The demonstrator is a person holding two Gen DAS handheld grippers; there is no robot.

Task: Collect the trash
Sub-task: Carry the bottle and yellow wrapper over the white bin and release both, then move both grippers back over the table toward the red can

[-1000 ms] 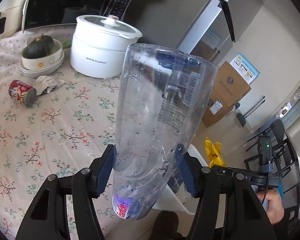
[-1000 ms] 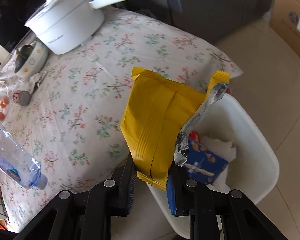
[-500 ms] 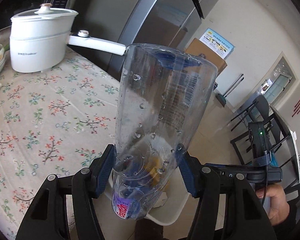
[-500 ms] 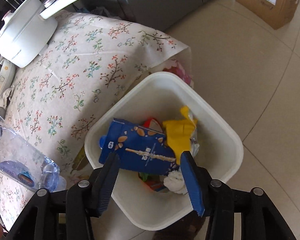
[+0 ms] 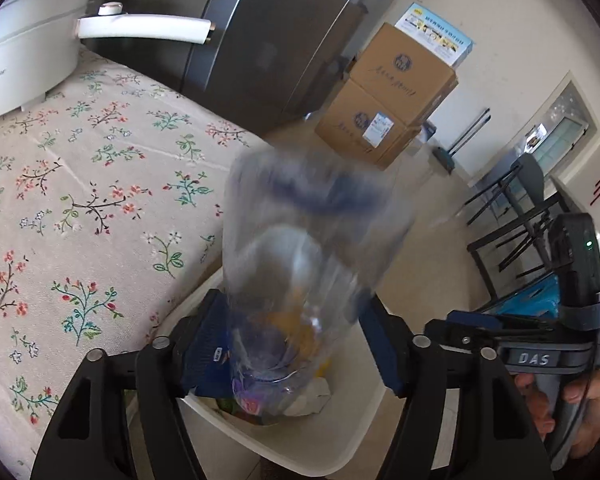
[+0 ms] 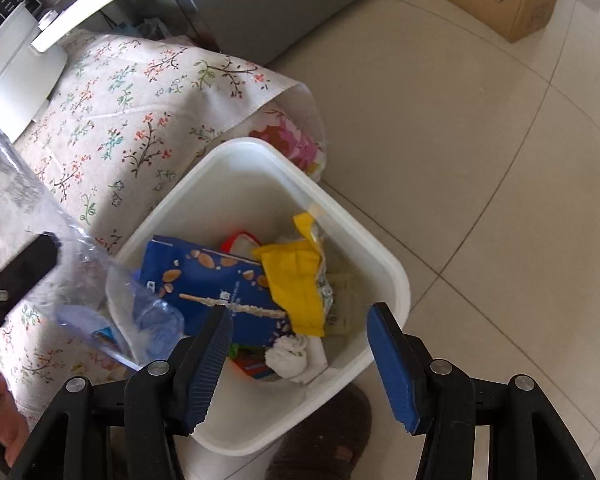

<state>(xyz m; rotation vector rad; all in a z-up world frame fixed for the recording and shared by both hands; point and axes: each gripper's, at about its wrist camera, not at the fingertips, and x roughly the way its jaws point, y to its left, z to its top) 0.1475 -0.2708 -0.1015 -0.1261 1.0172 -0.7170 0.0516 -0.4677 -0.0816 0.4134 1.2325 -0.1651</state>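
Where the two wrist views meet over the white square plastic trash bin (image 6: 384, 268), the left hand-held gripper (image 5: 296, 340) frames a clear, motion-blurred plastic water bottle (image 5: 300, 248) pointed neck-down into the bin, its cap end just above the trash; its blue fingers (image 5: 204, 336) stand wide, and the right-hand finger is clear of the bottle wall, so the gripper reads as released, although the blur hides whether the left-hand finger touches. The right hand-held gripper (image 6: 300, 348) hovers over the near rim of the bin with its jaws spread wide and nothing between its ribbed blue pads (image 6: 208, 364). Inside the bin lie a blue snack bag printed with nuts (image 6: 216, 280), a crumpled yellow foil wrapper (image 6: 296, 276) resting partly on that bag, and a wad of white tissue (image 6: 296, 356) near the front wall; a red-and-white item behind them is too hidden to name. In the right wrist view the bottle (image 6: 40, 240) enters from the left edge, its neck reaching over the left rim of the bin. The bin stands on the beige tiled floor (image 6: 480, 140), tight against the corner of the counter draped in a floral tablecloth (image 5: 80, 200). A white electric pot with a long handle (image 5: 32, 48) sits at the far end of the counter, and stacked brown cardboard boxes (image 5: 384, 96) stand on the floor by the wall.
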